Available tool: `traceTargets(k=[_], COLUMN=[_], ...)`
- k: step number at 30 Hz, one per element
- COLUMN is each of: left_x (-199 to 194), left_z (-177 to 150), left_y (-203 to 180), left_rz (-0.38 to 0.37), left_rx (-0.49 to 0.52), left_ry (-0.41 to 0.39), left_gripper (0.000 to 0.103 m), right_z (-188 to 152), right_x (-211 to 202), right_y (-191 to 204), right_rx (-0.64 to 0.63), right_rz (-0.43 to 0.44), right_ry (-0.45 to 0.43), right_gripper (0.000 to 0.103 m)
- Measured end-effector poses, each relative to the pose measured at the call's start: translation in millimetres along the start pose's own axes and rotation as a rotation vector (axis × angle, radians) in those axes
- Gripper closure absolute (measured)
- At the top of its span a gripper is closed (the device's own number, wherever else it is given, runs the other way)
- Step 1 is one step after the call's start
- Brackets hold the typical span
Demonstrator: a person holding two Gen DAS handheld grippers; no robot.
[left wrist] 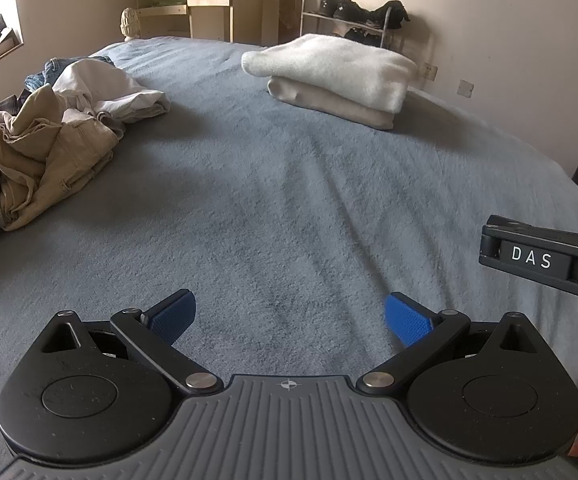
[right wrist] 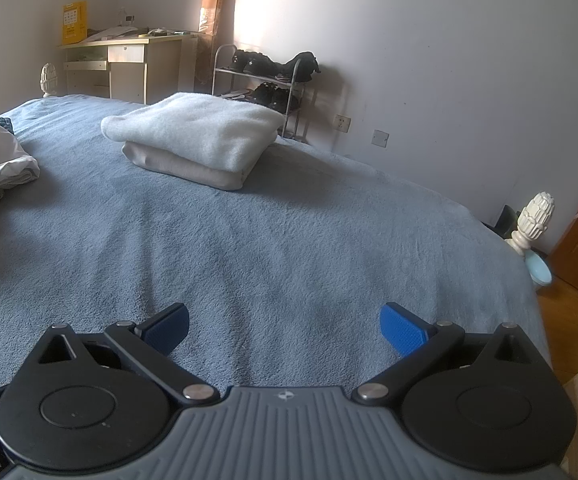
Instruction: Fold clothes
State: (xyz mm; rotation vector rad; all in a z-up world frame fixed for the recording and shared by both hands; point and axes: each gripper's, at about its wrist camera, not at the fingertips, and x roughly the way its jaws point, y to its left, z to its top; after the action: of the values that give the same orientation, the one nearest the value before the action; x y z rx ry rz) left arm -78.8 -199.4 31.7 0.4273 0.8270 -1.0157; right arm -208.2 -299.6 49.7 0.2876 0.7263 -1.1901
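Two hand-held grippers, left [left wrist: 289, 316] – right [right wrist: 285, 328], spread empty | folded stack [left wrist: 329, 76] lies diagonally

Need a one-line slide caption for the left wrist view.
Open left hand-held gripper above blue fleece bedspread, unfolded clothes pile left, folded white towels beyond.

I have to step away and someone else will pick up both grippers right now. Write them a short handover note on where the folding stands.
Left gripper: open, empty, over the bare blue blanket.
Right gripper: open, empty, also over the blanket, beside the left one.
Done: two folded pieces stacked at the far right of the bed, a white fluffy one on a beige one.
Left: the unfolded pile at the far left, with khaki trousers in front, a white garment, jeans and a plaid shirt.
Probably next: pull one piece from the pile onto the open middle of the blanket.
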Motion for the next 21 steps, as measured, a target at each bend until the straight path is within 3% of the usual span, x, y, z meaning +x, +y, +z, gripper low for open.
traceTargets(k=[21], left_x=[0.8], left_z=[0.4], left_y=[-1.0], left_rz=[0.003], left_rx=[-0.002], left_ry=[0.005], left_gripper=[0.001], right_z=[-0.5], right_x=[0.0], right_y=[-0.4], right_rx=[0.002], right_rz=[0.0], right_ry=[0.002], right_gripper=[0.0])
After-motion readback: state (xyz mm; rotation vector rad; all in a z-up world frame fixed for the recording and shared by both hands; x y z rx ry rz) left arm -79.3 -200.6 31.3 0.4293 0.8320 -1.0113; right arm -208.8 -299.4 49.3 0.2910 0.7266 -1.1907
